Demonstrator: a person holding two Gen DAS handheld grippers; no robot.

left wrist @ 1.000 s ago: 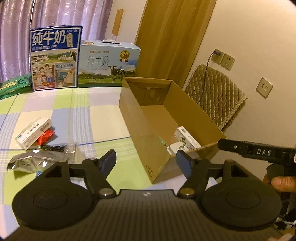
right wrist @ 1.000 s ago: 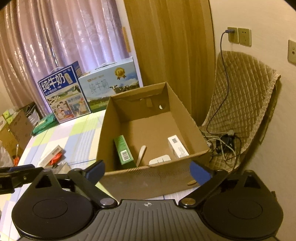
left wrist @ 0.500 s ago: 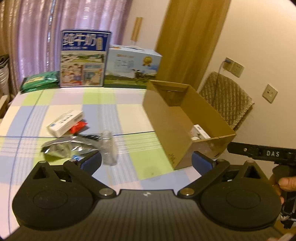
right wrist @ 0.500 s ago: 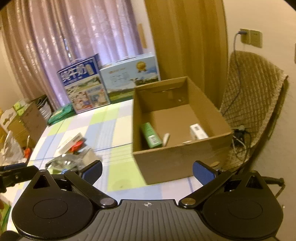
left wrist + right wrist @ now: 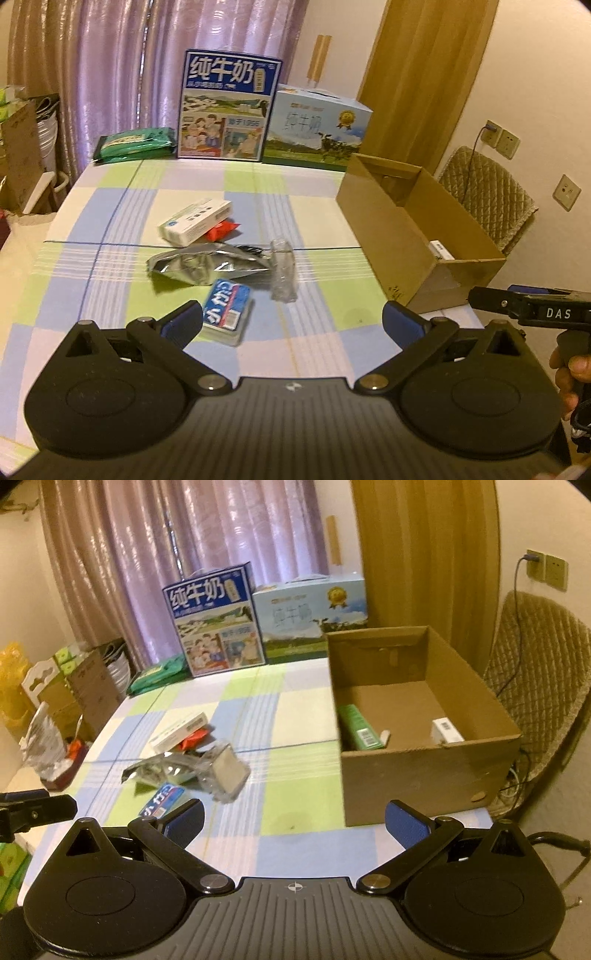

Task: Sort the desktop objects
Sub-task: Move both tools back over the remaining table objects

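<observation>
**We have backed away from the box and can see the pile again**

From our left wrist camera: a moment ago we were close to the cardboard box [image 5: 417,229]. Now we have pulled back, and the whole checked table [image 5: 110,221] shows. Our left gripper [image 5: 291,321] is empty, its fingers spread wide. Just in front of it lies a blue pack [image 5: 228,308]. Behind that sit a silver bag [image 5: 199,264], a clear plastic piece [image 5: 282,269], a white box [image 5: 195,220] and a small red packet [image 5: 221,230].

From our right wrist camera: our right gripper [image 5: 293,818] is also empty, its fingers wide apart. The cardboard box sits to the right with a green box [image 5: 358,727] and a white carton [image 5: 447,731] inside.

We think some sorting is done, and the blue pack looks like the easiest thing to grab next.
</observation>
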